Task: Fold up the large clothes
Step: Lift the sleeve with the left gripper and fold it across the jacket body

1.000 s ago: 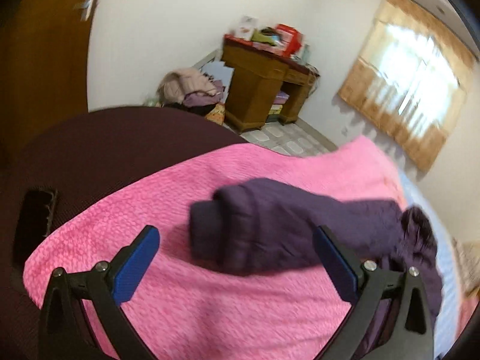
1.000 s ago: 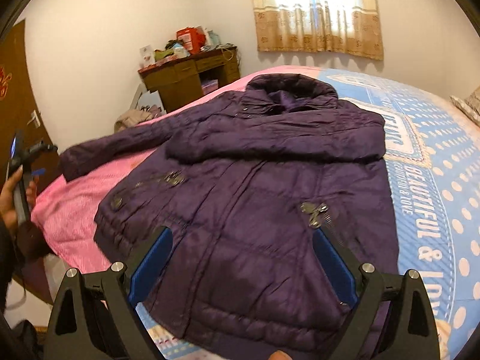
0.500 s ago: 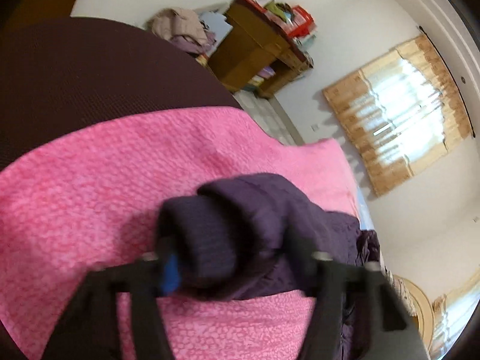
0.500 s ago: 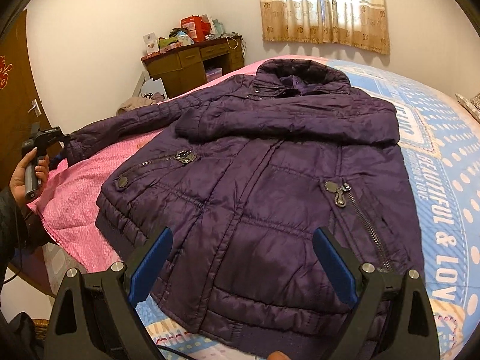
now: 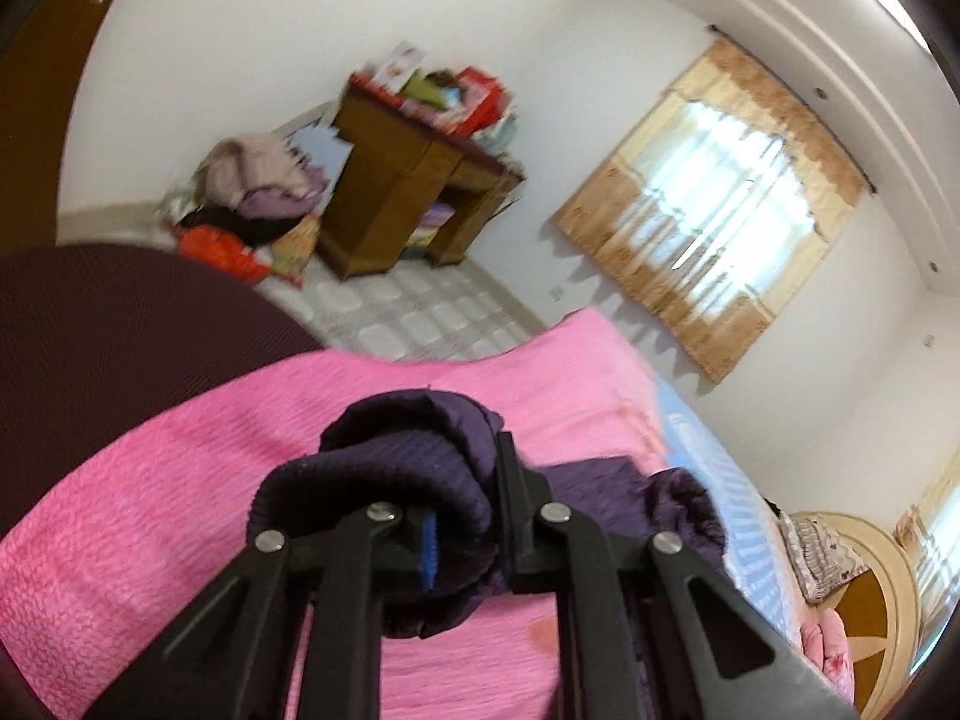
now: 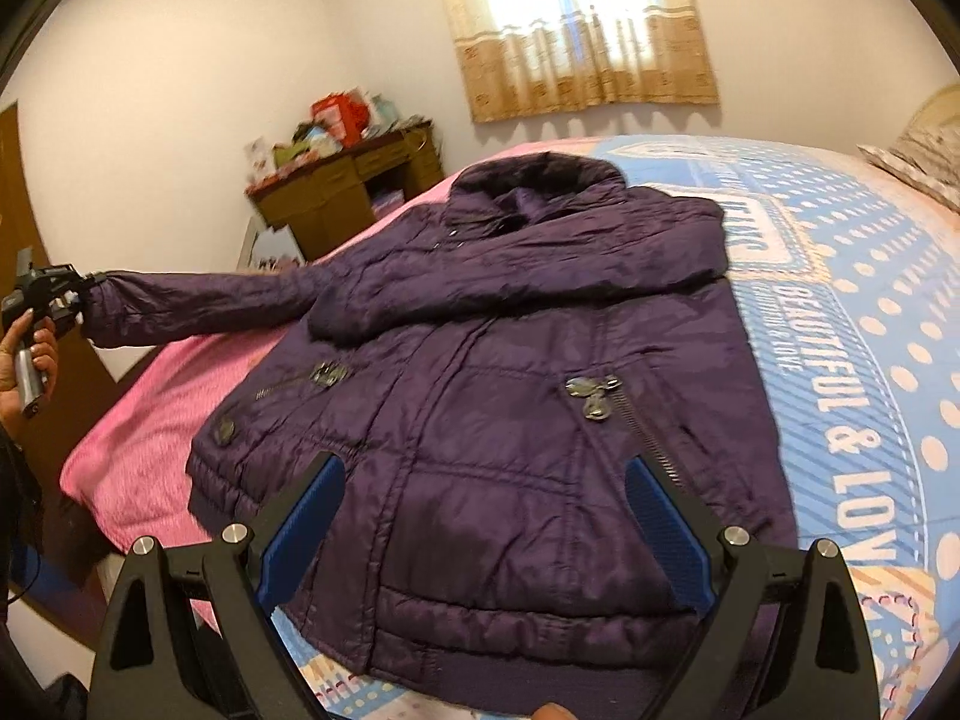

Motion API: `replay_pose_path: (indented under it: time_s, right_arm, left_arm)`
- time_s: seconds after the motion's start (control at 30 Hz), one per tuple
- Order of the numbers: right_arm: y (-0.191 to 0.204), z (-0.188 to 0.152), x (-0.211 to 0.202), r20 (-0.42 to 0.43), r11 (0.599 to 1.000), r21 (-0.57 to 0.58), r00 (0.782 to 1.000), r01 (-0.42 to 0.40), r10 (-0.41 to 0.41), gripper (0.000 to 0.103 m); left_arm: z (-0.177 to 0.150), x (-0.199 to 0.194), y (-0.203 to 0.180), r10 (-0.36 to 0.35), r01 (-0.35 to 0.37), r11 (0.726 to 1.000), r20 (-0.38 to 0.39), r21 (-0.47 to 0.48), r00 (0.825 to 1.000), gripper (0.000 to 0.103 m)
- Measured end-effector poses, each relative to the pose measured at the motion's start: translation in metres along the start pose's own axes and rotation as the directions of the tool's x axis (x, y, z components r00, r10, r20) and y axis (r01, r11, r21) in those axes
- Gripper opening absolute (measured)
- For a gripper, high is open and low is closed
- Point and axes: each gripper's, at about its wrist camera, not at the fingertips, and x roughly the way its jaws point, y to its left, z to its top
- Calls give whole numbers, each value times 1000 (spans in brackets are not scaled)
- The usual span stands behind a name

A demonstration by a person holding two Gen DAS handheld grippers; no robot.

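Note:
A large purple puffer jacket (image 6: 516,396) lies front up on the bed, collar toward the window, one sleeve folded across its chest. My left gripper (image 5: 465,516) is shut on the knit cuff (image 5: 396,480) of the other sleeve. In the right wrist view that sleeve (image 6: 204,300) is stretched out and lifted off the pink blanket (image 6: 156,420), with the left gripper (image 6: 72,294) at its end. My right gripper (image 6: 480,516) is open and empty, hovering above the jacket's lower hem.
The bed has a pink blanket (image 5: 180,510) on one side and a blue dotted sheet (image 6: 840,312) on the other. A wooden desk (image 5: 414,198) with clutter and a clothes pile (image 5: 252,192) stand by the far wall. A curtained window (image 6: 576,30) is behind the bed.
My left gripper closed on the sleeve cuff and lifted it, pulling the sleeve straight off the blanket. My right gripper moved closer over the jacket's hem, still open.

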Motion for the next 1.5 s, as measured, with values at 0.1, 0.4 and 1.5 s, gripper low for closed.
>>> replay_pose_path:
  time_s: [0.1, 0.4, 1.5]
  right_arm:
    - [-9, 1, -3, 13, 999, 32, 1000, 0, 0, 94]
    - [-39, -5, -11, 34, 995, 103, 999, 14, -18, 94]
    - [-81, 74, 58, -95, 976, 206, 991, -70, 91, 94]
  left_arm:
    - [11, -3, -41, -39, 37, 995, 30, 87, 999, 13]
    - [-14, 18, -219, -285, 289, 907, -58, 306, 957, 12]
    - [-158, 72, -274, -190, 233, 705, -138, 669, 972, 103]
